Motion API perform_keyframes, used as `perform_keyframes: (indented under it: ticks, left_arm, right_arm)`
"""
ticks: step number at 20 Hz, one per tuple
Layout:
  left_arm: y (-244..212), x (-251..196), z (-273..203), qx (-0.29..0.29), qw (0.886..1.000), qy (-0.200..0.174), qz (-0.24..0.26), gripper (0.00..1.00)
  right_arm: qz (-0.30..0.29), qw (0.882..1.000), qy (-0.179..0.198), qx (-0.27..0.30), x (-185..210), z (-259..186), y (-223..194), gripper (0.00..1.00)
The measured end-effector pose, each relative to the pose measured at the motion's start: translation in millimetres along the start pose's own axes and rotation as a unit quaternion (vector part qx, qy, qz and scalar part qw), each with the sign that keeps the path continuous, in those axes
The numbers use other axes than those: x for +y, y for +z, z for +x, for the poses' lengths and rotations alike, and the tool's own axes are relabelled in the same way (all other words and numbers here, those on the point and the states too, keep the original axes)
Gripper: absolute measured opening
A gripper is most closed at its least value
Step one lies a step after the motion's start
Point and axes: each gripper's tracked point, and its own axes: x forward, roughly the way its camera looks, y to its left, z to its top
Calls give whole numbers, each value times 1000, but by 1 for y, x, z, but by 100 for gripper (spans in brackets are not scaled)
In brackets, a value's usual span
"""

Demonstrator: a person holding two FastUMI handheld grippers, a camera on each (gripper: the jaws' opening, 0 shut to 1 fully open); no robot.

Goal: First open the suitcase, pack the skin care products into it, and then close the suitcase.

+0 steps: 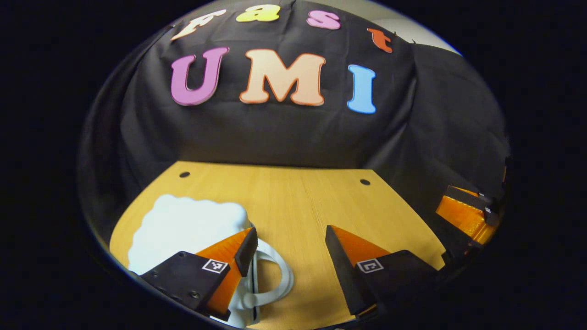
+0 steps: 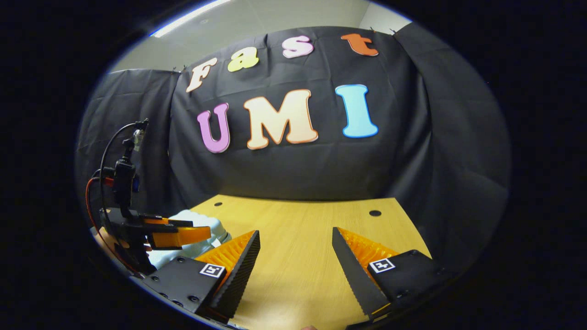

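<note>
White, glossy moulded plastic was seen low on the left of the wooden table (image 1: 293, 201): the suitcase (image 1: 183, 229), a small scalloped shell lying flat with its lid down and a looped handle (image 1: 279, 275) at the edge nearest the camera. In the left gripper view the left gripper (image 1: 289, 252) was held with its fingers spread wide and nothing between them; one finger hung over the case beside the handle, though contact could not be confirmed. In the right gripper view the right gripper (image 2: 296, 259) was likewise spread apart and empty above bare tabletop, with the case well off to its left. No skin care products could be made out. The case was judged to be light, rigid and rather slippery, so it would probably slide on the smooth wood if pushed from one side only. The lid's free edge near the handle was judged the best place to be taken hold of, while the lower shell was steadied by the other gripper. The thin handle loop was thought less able to bear a hard squeeze.
</note>
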Motion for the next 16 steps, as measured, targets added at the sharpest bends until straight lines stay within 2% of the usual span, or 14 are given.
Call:
perform_keyframes:
  ticks: [3,7,11,12,14,16]
  left_arm:
    - [64,17,-20,-104,993,36,39,88]
    - [108,29,-41,-155,984,55,64,90]
    - [134,27,-47,-178,982,32,55,93]
    - [136,27,-48,-179,982,25,52,96]
    - [150,24,-54,-197,980,9,41,93]
    - [162,22,-59,-214,976,-3,39,93]
  right_arm:
    - [-4,998,-14,-63,10,2,42,98]
    - [0,992,-35,-122,27,0,88,98]
    - [-19,985,-59,-162,41,-12,124,97]
    - [-24,983,-64,-172,44,-17,131,97]
    - [-34,977,-79,-193,47,-27,146,94]
    - [-34,975,-88,-203,51,-35,152,97]
